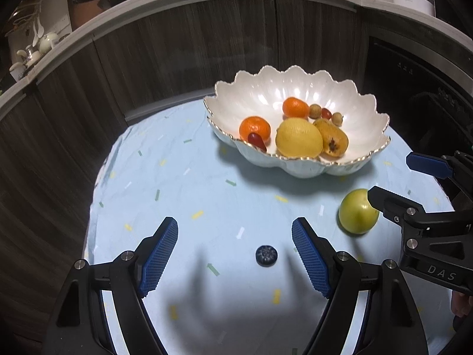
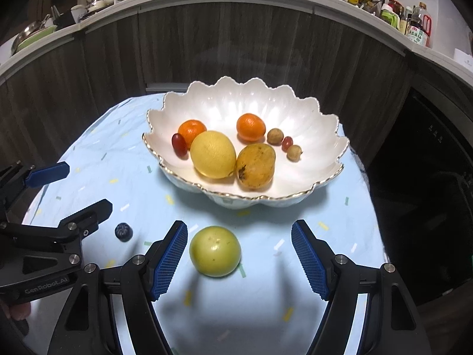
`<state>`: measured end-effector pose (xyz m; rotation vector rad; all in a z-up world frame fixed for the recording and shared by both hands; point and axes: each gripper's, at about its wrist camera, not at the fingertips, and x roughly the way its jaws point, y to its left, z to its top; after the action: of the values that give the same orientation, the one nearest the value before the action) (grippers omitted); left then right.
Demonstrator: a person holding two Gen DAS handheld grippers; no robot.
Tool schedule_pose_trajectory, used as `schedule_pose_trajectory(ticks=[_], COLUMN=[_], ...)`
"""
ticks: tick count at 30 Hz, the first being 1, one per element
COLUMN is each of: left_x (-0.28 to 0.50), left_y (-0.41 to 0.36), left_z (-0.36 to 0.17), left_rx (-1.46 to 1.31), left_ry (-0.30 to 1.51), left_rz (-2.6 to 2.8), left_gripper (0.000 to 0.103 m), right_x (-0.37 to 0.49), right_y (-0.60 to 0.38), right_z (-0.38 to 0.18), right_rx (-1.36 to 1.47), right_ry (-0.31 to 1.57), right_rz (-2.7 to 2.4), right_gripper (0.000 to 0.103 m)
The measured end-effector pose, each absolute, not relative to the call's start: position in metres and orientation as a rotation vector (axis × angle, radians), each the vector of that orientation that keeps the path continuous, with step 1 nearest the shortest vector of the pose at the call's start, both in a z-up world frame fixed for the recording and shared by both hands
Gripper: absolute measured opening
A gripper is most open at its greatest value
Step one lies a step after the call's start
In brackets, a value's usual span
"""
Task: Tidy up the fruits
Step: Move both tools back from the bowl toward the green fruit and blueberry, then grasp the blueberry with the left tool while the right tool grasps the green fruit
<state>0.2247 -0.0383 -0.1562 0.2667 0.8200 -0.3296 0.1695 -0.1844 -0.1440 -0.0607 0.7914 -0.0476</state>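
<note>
Fruits mostly sit in the bowl (image 2: 325, 124) already: two oranges (image 2: 250, 127), a lemon (image 2: 212, 153), a brown-spotted yellow fruit (image 2: 255, 165), two red grapes (image 2: 179, 145) and two small tan fruits (image 2: 275, 136). Bowl holds centre of the right wrist view, upper right of the left wrist view.

Left out on the cloth (image 2: 103, 153): a green fruit (image 2: 215, 251) and a blueberry (image 2: 123, 231).

Green fruit: lower centre of the right wrist view, in front of the bowl, between your right gripper (image 2: 239, 259) fingers. Jaws stand apart, nothing held. Fruit sits closer to the left pad; I can't tell whether it touches, and there is a clear gap on the other side.

Blueberry: lower centre of the left wrist view, between your left gripper (image 1: 235, 256) fingers, nearer the right one. Jaws apart, empty, pads not on it.

From the right wrist view, your left gripper shows at the left edge, just beside the blueberry. From the left wrist view, your right gripper shows at the right edge, one finger overlapping the green fruit.

Progress, by my reading: most of the job is done. Two pieces remain, each lined up with a gripper. What's left is closing on each, then carrying both into the bowl. Blueberry is small and round; likely to slip or squash. Green fruit may roll if nudged off-centre.
</note>
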Motion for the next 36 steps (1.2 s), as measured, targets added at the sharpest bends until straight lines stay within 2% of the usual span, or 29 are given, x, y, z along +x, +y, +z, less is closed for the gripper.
schedule_pose_trajectory(ticks=[16,21,28,32,36], left_x=[0.224,0.227,0.232,0.233,0.233], left_y=[-0.042,-0.044,-0.048,-0.050,-0.050], left_z=[-0.190,-0.197,-0.205,-0.210,-0.212], left_rx=[0.276,0.261,0.259,0.259,0.246], left_ry=[0.878,0.892,0.899,0.918,0.915], left_rz=[-0.369,-0.380,-0.384,-0.387,-0.390], left_gripper=[0.070,0.062,0.058,0.051,0.047], right_x=[0.171,0.174,0.178,0.182,0.187], right_y=[-0.177,-0.178,-0.179,-0.180,-0.182], right_z=[-0.169,-0.175,-0.182,-0.187,-0.192], right_rx=[-0.060,-0.050,-0.034,-0.023,0.004], right_ry=[0.815,0.827,0.837,0.846,0.859], right_rz=[0.035,0.043,0.052,0.061,0.083], right_gripper=[0.073,0.073,0.073,0.073,0.063])
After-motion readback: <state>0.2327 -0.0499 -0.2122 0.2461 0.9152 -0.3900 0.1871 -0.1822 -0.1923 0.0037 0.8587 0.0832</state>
